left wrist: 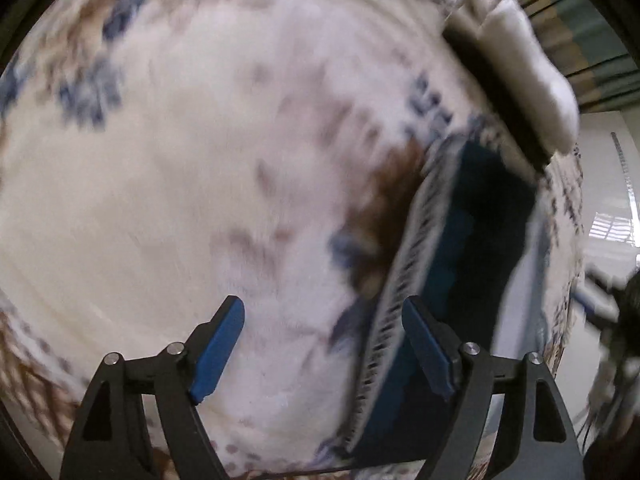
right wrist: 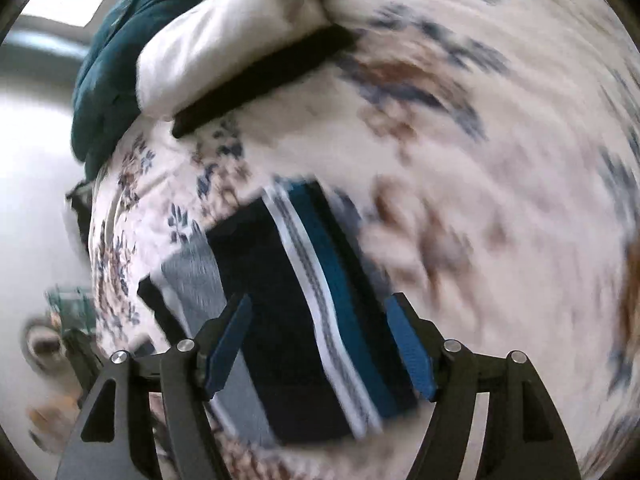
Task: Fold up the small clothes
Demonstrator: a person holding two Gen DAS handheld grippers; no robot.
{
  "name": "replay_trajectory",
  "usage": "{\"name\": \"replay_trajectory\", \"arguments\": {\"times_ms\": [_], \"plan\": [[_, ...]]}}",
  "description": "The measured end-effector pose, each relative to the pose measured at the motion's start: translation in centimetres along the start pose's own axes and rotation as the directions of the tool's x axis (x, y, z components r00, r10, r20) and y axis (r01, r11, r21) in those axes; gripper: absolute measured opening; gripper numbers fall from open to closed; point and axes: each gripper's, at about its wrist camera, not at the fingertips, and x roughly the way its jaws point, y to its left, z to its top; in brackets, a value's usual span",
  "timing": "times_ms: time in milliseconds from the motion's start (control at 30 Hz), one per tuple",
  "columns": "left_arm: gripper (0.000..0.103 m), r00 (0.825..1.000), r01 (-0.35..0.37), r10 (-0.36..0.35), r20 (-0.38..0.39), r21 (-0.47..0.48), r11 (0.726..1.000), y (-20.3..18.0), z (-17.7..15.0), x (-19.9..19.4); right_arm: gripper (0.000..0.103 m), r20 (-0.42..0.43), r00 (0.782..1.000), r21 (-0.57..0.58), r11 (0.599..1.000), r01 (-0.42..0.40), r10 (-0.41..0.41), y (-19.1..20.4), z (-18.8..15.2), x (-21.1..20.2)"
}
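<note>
A small folded garment [left wrist: 472, 240], dark navy with teal and white striped bands, lies flat on a floral bedspread [left wrist: 200, 160]. My left gripper [left wrist: 323, 304] hovers open over the bedspread just left of it. Its right finger overlaps the garment's striped edge in the view, and nothing is between the pads. In the right wrist view the same garment [right wrist: 280, 280] lies directly beneath my right gripper [right wrist: 320, 300]. That gripper is open, its blue pads standing apart on either side of the garment and not pressing on it. Both views are motion-blurred.
A white garment with a black band [right wrist: 224, 52] lies at the bed's edge beyond the folded one, also seen as the white garment [left wrist: 520, 60]. A teal cloth [right wrist: 116, 60] sits behind it. Pale floor [left wrist: 608, 200] shows past the bed edge.
</note>
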Motion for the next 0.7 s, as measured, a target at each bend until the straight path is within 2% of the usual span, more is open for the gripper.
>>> {"name": "replay_trajectory", "arguments": {"times_ms": [67,100,167,200,233,267,300,367,433,500,567,600,700], "plan": [[0.08,1.0,0.008,-0.008,0.007,-0.02,1.0,0.8,-0.4,1.1,0.073,-0.039,0.999,-0.057,0.998,0.006,-0.008,0.8,2.2,3.1],[0.084,1.0,0.019,-0.019,0.014,-0.036,0.999,1.1,-0.2,1.5,0.073,-0.061,0.998,-0.062,0.998,0.004,-0.008,1.0,3.1,4.5],[0.102,0.996,0.089,-0.086,0.028,-0.097,0.991,2.0,0.1,1.9,0.073,-0.129,0.992,-0.071,0.997,-0.027,0.018,1.6,4.4,7.6],[0.103,0.99,0.14,-0.133,0.052,-0.153,0.978,2.7,0.2,2.2,0.07,-0.153,0.987,-0.06,0.997,-0.053,0.044,1.7,4.7,8.5],[0.103,0.988,0.152,-0.142,0.065,-0.19,0.97,3.2,0.2,2.5,0.067,-0.164,0.983,-0.047,0.995,-0.087,0.079,1.8,4.7,9.1],[0.103,0.984,0.172,-0.155,0.092,-0.24,0.955,3.7,0.2,2.5,0.058,-0.16,0.984,-0.049,0.994,-0.093,0.084,2.2,4.8,9.6],[0.103,0.979,0.192,-0.163,0.122,-0.281,0.94,4.1,0.0,2.4,0.041,-0.152,0.986,-0.061,0.995,-0.075,0.065,2.4,4.8,9.7],[0.103,0.976,0.208,-0.172,0.137,-0.326,0.922,4.7,0.0,2.3,0.025,-0.14,0.988,-0.061,0.996,-0.07,0.061,2.5,4.7,9.5],[0.103,0.98,0.197,-0.172,0.101,-0.345,0.918,4.6,0.4,2.0,0.016,-0.12,0.991,-0.051,0.997,-0.066,0.059,2.4,4.6,8.8],[0.102,0.973,0.215,-0.176,0.15,-0.313,0.925,3.6,0.9,-0.2,0.012,-0.096,0.994,-0.038,0.998,-0.051,0.047,2.6,4.8,8.3],[0.102,0.962,0.225,-0.181,0.205,-0.216,0.95,1.5,1.8,-2.4,0.011,-0.05,0.998,-0.02,0.999,-0.043,0.042,2.5,5.0,6.8],[0.102,0.957,0.222,-0.188,0.221,-0.138,0.965,-0.2,2.7,-3.5,0.011,-0.032,0.999,-0.016,0.999,-0.041,0.04,2.6,5.2,6.2],[0.1,0.967,0.194,-0.189,0.168,-0.01,0.981,-3.9,5.4,-2.2,0.011,-0.007,0.999,-0.029,0.999,-0.032,0.032,3.1,5.9,5.4]]}}
